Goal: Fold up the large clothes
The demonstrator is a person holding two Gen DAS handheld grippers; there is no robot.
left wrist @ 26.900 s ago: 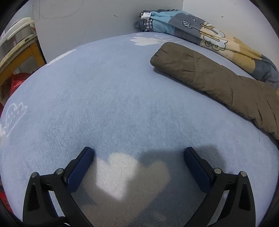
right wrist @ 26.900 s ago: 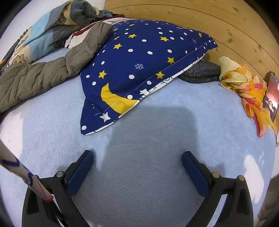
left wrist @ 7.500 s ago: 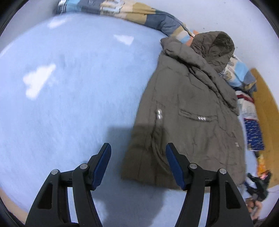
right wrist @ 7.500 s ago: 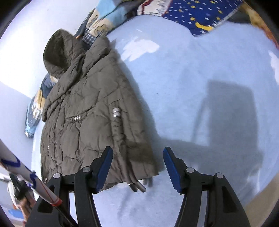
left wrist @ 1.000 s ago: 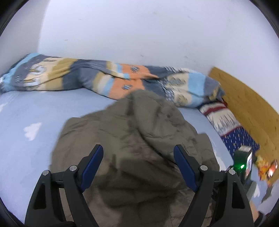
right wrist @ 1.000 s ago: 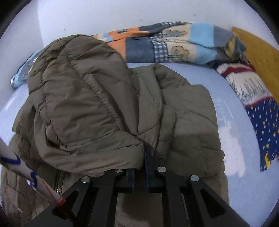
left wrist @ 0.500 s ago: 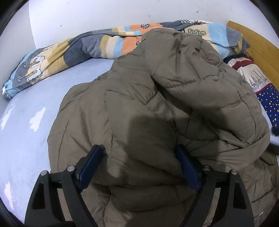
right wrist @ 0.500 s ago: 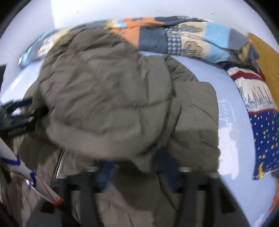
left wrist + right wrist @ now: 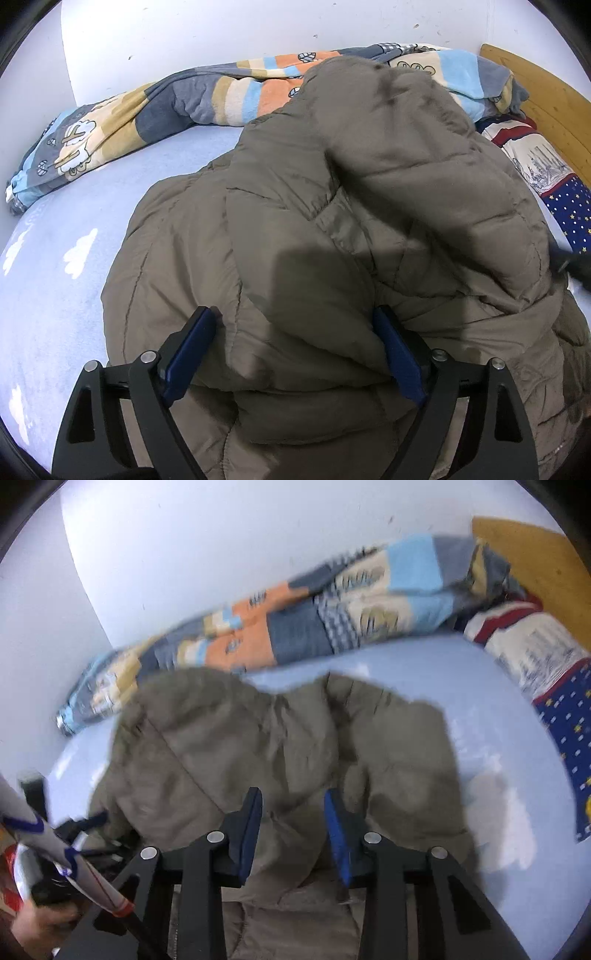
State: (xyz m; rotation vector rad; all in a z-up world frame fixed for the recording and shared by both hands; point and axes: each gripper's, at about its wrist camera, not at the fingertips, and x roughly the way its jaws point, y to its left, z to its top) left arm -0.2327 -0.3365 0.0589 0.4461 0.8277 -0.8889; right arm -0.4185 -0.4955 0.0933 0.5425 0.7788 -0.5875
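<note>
Olive-brown and quilted, the puffer coat [image 9: 332, 236] takes up most of the light blue bed [image 9: 66, 295], lying in the middle of it with its far end near the rolled patchwork blanket [image 9: 155, 110] along the wall edge and the star-printed pillow [image 9: 569, 206] off toward the wooden headboard [image 9: 546, 96] corner. Part of it is already doubled over the rest in a thick, rounded hump, so I judge the fold half made. A padded garment like this should be light for its bulk, soft and springy: it will puff back up instead of holding a crease, and the smooth shell cloth looks liable to slide on itself, so a fold will want pressing flat. A pinch of one loose layer would likely slip; the stitched hem, a seam line or the doubled edge near the front of the bed seems the firmer place to take hold. The left claw [image 9: 291, 350] stands wide, its jaws opening, with the folded bulge of coat between the blue pads [image 9: 188, 350] and bulging past them, though not visibly squeezed. The right claw [image 9: 291, 830], blurred by motion, is narrower and closing, with coat fabric lying in the gap between its pads [image 9: 251, 830]; I cannot see them pressing on it.
</note>
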